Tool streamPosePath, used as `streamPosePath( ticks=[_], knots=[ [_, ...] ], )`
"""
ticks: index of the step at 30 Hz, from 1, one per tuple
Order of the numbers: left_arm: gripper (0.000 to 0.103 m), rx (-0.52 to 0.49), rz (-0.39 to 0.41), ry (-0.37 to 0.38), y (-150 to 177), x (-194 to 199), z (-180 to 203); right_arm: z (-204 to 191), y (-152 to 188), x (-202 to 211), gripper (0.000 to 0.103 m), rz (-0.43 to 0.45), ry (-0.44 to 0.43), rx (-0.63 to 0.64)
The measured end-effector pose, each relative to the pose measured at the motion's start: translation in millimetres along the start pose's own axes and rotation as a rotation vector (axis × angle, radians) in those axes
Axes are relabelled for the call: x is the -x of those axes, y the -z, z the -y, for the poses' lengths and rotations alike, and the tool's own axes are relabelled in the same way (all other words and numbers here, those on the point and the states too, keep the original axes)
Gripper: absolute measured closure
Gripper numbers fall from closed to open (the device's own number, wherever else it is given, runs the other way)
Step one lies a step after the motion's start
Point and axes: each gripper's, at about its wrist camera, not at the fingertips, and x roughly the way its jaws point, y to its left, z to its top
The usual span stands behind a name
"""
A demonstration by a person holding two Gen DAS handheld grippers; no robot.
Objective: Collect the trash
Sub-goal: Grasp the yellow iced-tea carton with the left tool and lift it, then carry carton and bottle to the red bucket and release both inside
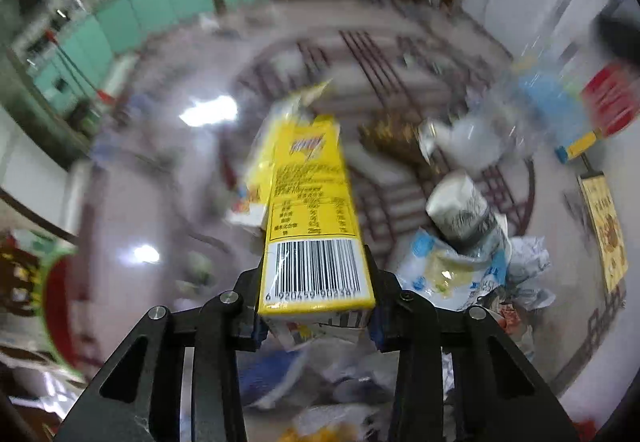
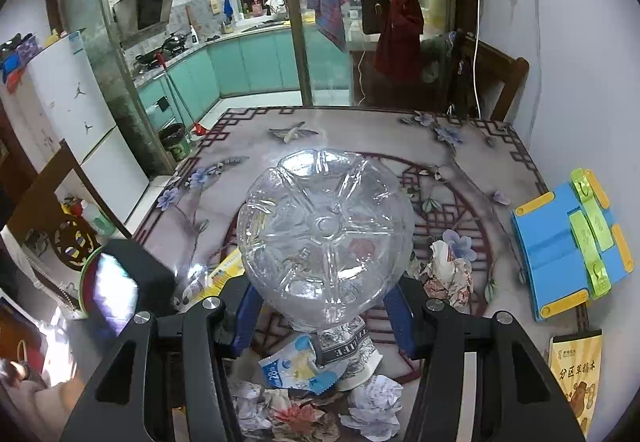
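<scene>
My left claw [image 1: 316,316] is clamped on the yellow carton [image 1: 310,209] by its barcode end, lifted clear of the table [image 2: 360,133]. My right claw [image 2: 324,318] pinches the clear bottle [image 2: 324,230], base pointing away. So two bits are picked up — plenty left: paper cup [image 2: 346,350], blue-white wrapper [image 2: 296,366], crumpled paper balls [image 2: 376,402] etc., heaped by the near edge. No bin in sight I can be sure of. Left view is badly blurred — far corners unreadable.
</scene>
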Motion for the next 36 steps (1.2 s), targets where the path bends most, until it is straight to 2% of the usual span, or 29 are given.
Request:
streamPosePath(
  ticks=[7, 13, 18, 28, 32, 36],
  knots=[
    [0.067, 0.057, 0.164, -0.108, -9.6, 63.1, -42.8, -33.8, -4.4, -7.8, 0.05, -0.002, -0.019, 0.049],
    [0.067, 0.08, 0.244, -0.157, -10.2, 90.3, -81.2, -82.2, -12.8, -11.5, 0.05, 0.009, -0.039, 0.095],
    [0.067, 0.111, 0.279, -0.165, -4.6, 96.3, -114.0, -131.1, -18.2, -17.4, 0.05, 0.007, -0.059, 0.129],
    [0.067, 0.207, 0.252, -0.201, 19.9, 88.8, -204.0, -244.5, -21.8, -43.0, 0.05, -0.008, -0.114, 0.21],
    [0.067, 0.264, 0.19, -0.256, 41.2, 74.2, -246.6, -291.9, -20.1, -66.9, 0.05, -0.027, -0.177, 0.25],
    [0.067, 0.335, 0.1, -0.319, 68.2, 54.0, -290.0, -336.8, -13.9, -99.3, 0.05, -0.059, -0.289, 0.273]
  ],
)
